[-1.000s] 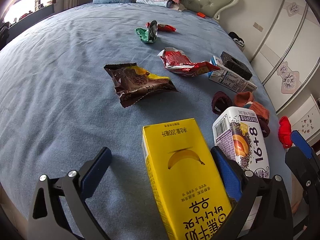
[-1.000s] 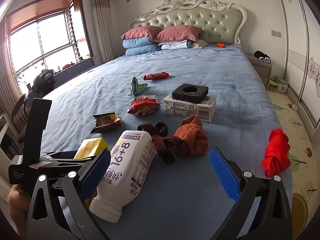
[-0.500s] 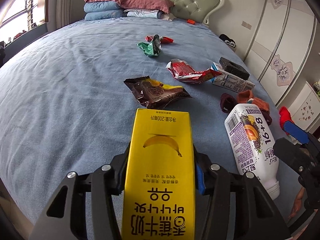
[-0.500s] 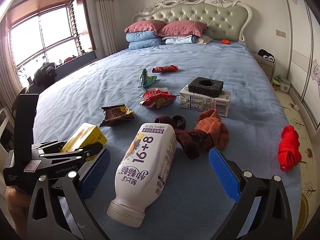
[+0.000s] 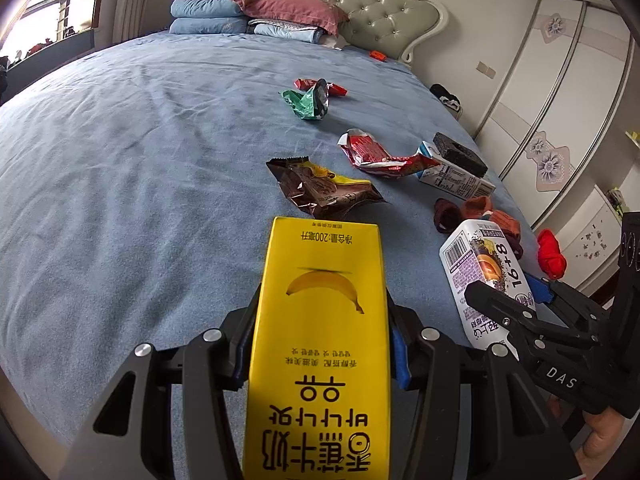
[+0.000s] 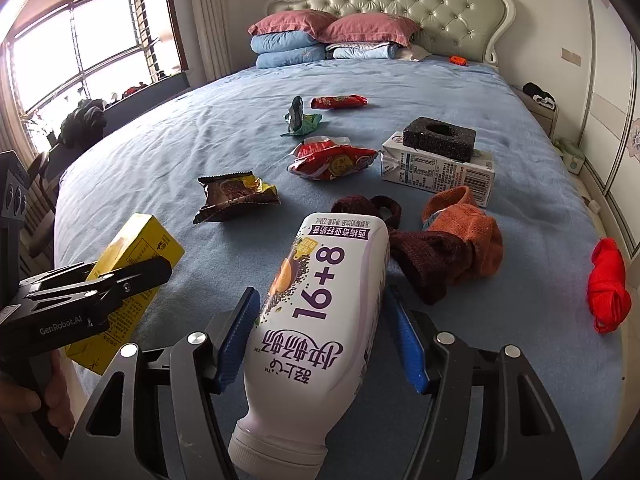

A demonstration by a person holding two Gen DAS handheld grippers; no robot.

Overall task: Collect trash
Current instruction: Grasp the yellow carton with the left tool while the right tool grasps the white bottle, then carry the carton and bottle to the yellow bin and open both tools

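My left gripper (image 5: 320, 340) is shut on a yellow banana-milk carton (image 5: 320, 320), which also shows in the right wrist view (image 6: 128, 280), held above the blue bed (image 5: 120, 200). My right gripper (image 6: 324, 336) has its blue pads against the sides of a white and purple "16+8" bottle (image 6: 324, 320), cap toward the camera; the bottle also shows in the left wrist view (image 5: 484, 276). A brown snack wrapper (image 6: 236, 196), a red wrapper (image 6: 332, 160), a green wrapper (image 6: 300, 120) and another red wrapper (image 6: 340, 101) lie farther up the bed.
A white milk carton (image 6: 436, 172) carries a black foam block (image 6: 440, 136). Orange (image 6: 468, 228) and dark brown socks (image 6: 420, 256) lie right of the bottle, a red cloth (image 6: 608, 284) at the bed's right edge. Pillows (image 6: 332, 36) are at the headboard. Wardrobe doors (image 5: 560, 100) stand to the right.
My left gripper closed on the yellow carton and lifted it. My right gripper moved in around the bottle and closed on its sides.
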